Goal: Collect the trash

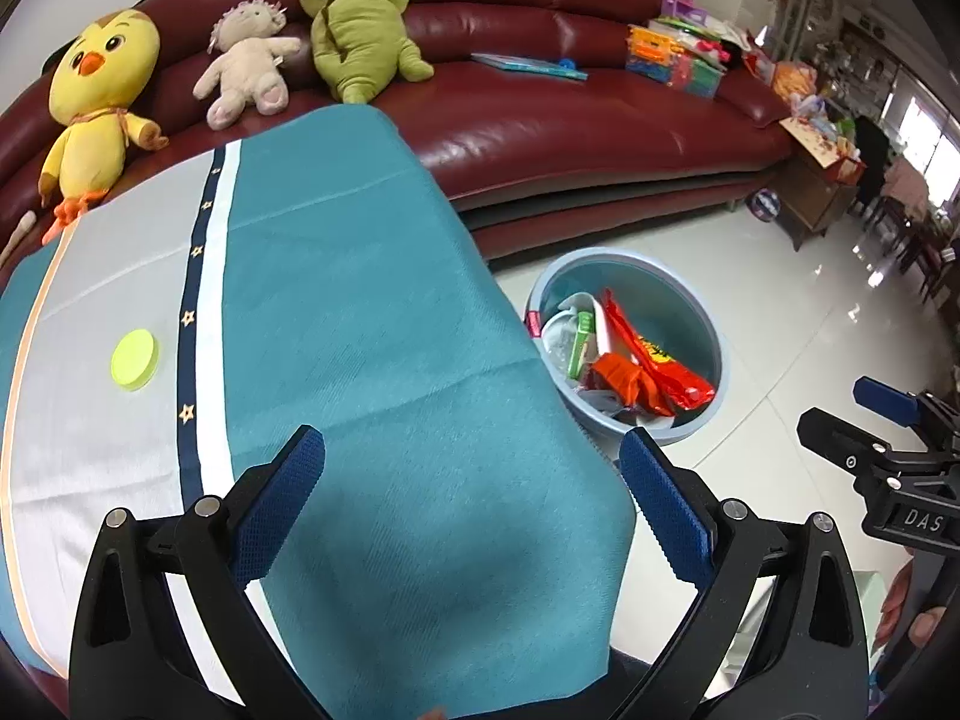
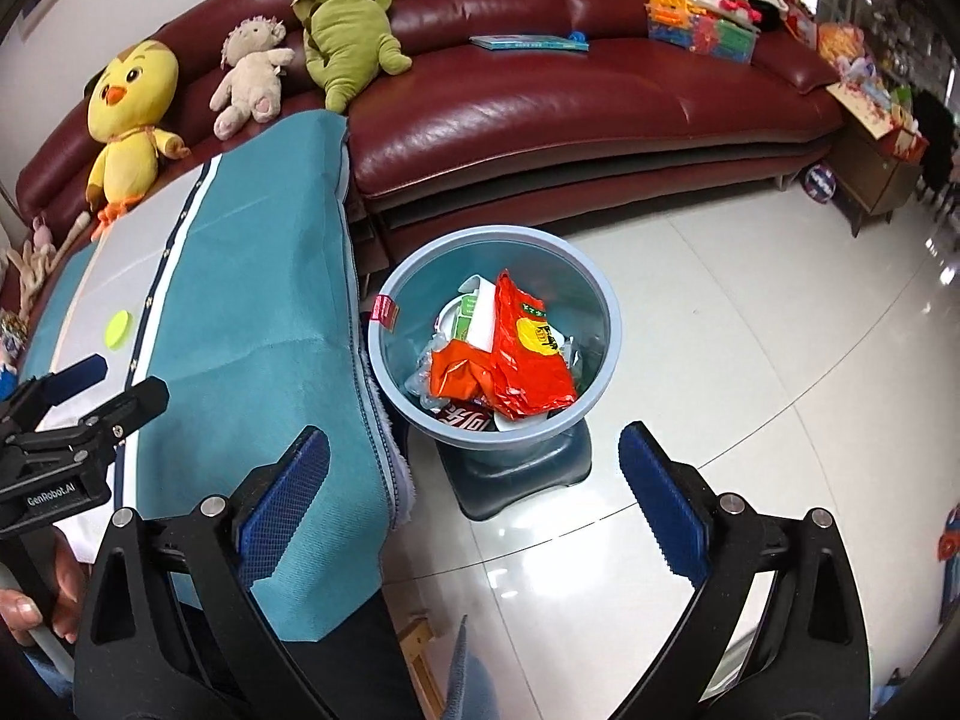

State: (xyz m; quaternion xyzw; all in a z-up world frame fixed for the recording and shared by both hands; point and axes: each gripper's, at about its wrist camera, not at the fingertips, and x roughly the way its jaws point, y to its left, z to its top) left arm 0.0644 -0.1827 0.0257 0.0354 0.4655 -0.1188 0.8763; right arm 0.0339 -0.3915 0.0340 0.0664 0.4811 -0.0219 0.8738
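Observation:
A light blue trash bin (image 2: 591, 294) stands on the floor beside the cloth-covered table (image 2: 252, 324); it also shows in the left wrist view (image 1: 711, 324). It holds red snack wrappers (image 2: 528, 354), a green carton and white plastic. A yellow-green round lid (image 1: 135, 358) lies on the white part of the cloth, also seen in the right wrist view (image 2: 117, 320). My left gripper (image 1: 471, 480) is open and empty above the teal cloth. My right gripper (image 2: 474, 480) is open and empty above the floor, just in front of the bin.
A dark red sofa (image 2: 570, 102) runs along the back with a yellow chick (image 1: 96, 102), a beige doll (image 1: 249, 72) and a green plush (image 1: 354, 24), plus a book and toy boxes. The bin rests on a dark blue stool (image 2: 522, 480). Glossy tile floor lies to the right.

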